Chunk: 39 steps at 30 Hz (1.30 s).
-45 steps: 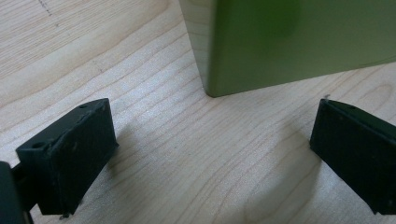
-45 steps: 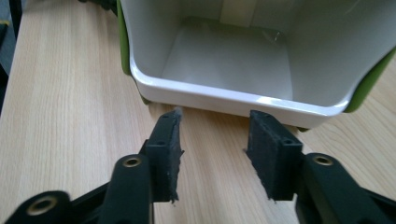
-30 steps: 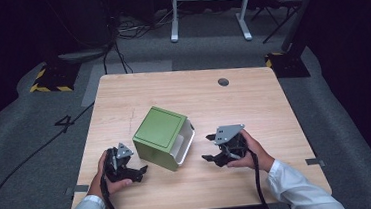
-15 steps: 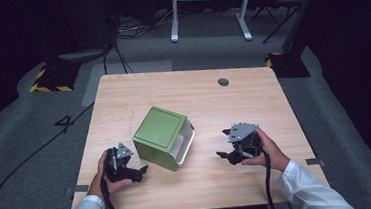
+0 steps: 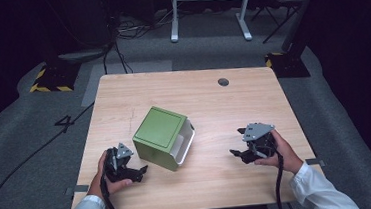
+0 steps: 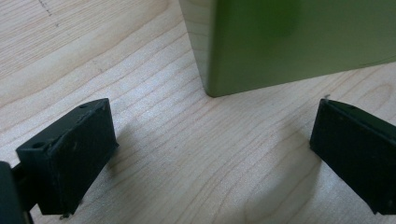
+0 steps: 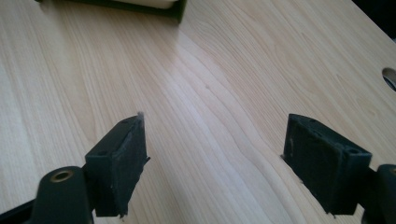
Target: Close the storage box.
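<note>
The green box (image 5: 164,144) lies tipped on its side near the middle of the table (image 5: 253,104), its white inside facing the right gripper (image 5: 241,154). That gripper has just drawn back from the box: 1 second earlier it hung near the open end, and now it sits well apart from it, toward the table's right edge. Its jaws have just been opening and now stand spread wide with nothing between them. In the right gripper view, bare wood lies between the 2 jaws, and only a sliver of the box's rim (image 7: 140,7) shows far beyond their tips.

The left gripper (image 5: 137,171) has kept its place just beside the box. Its jaws are also spread and empty. In the left gripper view, the near corner of the box (image 6: 289,42) stands just past the jaw tips and roughly midway between them, apart from both.

Judging from this, the right gripper has let go and backed off, so the box rests freely on the table, held by neither gripper. Whatever comes next for the box looks better placed to start from the left gripper, which would need only a short advance for its jaws to close on that corner.
</note>
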Motion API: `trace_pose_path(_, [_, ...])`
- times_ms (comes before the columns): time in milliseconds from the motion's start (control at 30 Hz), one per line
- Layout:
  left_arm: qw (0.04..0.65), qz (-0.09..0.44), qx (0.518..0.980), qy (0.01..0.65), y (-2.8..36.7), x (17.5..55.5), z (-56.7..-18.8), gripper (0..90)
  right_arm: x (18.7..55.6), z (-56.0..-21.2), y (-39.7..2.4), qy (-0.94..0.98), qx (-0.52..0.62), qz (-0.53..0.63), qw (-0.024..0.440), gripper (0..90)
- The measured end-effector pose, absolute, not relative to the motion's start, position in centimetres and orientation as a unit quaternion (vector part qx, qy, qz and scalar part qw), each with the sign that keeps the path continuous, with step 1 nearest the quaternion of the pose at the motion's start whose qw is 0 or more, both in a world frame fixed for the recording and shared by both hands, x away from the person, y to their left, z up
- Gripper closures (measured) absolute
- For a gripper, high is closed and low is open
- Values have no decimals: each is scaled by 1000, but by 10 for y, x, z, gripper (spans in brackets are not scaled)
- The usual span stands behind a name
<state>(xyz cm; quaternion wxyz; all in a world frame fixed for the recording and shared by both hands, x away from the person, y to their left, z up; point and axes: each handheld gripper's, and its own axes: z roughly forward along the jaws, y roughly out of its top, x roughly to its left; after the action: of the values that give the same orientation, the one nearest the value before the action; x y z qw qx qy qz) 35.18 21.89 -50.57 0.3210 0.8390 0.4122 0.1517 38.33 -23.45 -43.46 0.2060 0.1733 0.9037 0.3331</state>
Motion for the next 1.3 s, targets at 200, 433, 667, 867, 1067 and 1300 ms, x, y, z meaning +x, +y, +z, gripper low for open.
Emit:
trace_pose_path(200, [321,152,839,412,219,352,-506,5,382,-438,-257,899,194,329,213,218])
trace_pose_path(433, [321,152,839,413,219,352,-506,5,382,-443,-294,889,234,328,218,221])
trace_pose_path(667, [320,152,838,414,219,352,-506,6,380,-455,-330,879,272,320,225,224])
trace_pose_path(867, [320,152,838,414,219,352,-506,6,378,-469,-359,868,307,322,221,225])
trace_pose_path(1067, [320,152,838,414,219,352,-506,5,374,-482,-382,855,344,323,215,227])
trace_pose_path(1300, [320,152,838,414,219,352,-506,5,369,-492,-398,841,375,329,212,223])
